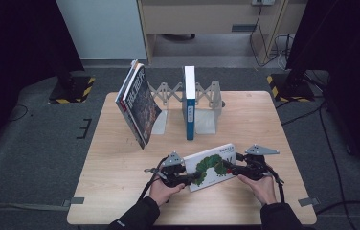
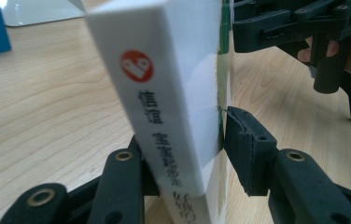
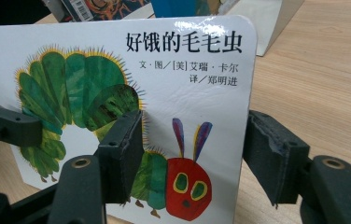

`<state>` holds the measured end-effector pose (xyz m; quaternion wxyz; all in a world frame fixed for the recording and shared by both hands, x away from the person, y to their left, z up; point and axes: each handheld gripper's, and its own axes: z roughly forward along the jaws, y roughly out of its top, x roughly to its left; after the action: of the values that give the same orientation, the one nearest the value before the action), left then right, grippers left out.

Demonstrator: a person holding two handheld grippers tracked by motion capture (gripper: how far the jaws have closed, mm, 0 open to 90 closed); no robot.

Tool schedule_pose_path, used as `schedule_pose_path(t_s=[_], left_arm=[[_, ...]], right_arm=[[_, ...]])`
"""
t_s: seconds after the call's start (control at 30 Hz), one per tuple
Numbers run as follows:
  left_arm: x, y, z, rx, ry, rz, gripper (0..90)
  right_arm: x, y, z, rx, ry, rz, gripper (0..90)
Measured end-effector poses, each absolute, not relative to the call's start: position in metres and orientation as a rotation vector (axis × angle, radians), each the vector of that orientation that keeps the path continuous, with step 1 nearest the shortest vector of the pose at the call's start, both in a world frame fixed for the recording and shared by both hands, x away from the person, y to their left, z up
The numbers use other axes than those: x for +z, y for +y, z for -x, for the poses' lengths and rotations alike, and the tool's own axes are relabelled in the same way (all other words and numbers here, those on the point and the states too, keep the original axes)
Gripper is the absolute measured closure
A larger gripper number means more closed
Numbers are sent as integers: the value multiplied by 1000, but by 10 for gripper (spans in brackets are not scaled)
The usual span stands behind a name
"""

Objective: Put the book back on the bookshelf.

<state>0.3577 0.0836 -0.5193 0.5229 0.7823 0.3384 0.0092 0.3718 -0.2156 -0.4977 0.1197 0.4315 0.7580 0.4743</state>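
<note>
Left claw [image 1: 187, 178] clamps the caterpillar book [image 1: 211, 165] by its spine end, right claw [image 1: 230, 166] straddles the far edge, pads not visibly pressing. Book sits at 6 o'clock on the surface [image 1: 120, 191]. Likely step: lifting it upright; next, carry to the rack [image 1: 206, 98] at 12

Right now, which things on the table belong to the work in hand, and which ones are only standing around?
In the work:
- caterpillar book, raised off the table
- left gripper, jaws around its spine end
- right gripper, jaws around its other end

Only standing around:
- dark book, leaning
- blue book, upright
- folding book rack
</note>
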Motion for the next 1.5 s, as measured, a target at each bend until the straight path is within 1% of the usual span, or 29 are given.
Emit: schedule_pose_path(t_s=[0.07,0.1,0.17,0.2,0.27,0.37,0.4,0.6,0.73,1.03,1.2,1.5], left_arm=[[-521,81,-358,12,807,-1875,593],[-524,78,-359,-22,805,-1882,602],[-524,77,-359,-23,801,-1889,606],[-525,73,-358,-46,796,-1896,626],[-525,72,-357,-49,795,-1898,651],[-524,72,-357,-69,801,-1902,670],[-523,72,-356,-89,806,-1902,693],[-519,72,-355,-82,798,-1917,710],[-514,72,-354,-93,802,-1906,737],[-502,81,-355,-64,855,-1862,743],[-494,85,-355,-52,882,-1853,743],[-484,91,-355,-40,898,-1830,743]], right_arm=[[-498,-216,-372,1389,2216,-1262,385],[-497,-216,-372,1392,2222,-1256,387],[-497,-216,-372,1394,2223,-1254,389],[-497,-216,-371,1400,2224,-1251,390],[-497,-216,-371,1403,2225,-1245,388],[-497,-216,-371,1408,2227,-1244,382],[-497,-216,-371,1415,2226,-1242,377],[-497,-215,-371,1423,2234,-1245,359],[-497,-216,-372,1412,2248,-1246,343],[-496,-220,-373,1408,2230,-1268,314],[-496,-225,-374,1380,2210,-1290,266],[-498,-238,-376,1294,2174,-1358,208]])
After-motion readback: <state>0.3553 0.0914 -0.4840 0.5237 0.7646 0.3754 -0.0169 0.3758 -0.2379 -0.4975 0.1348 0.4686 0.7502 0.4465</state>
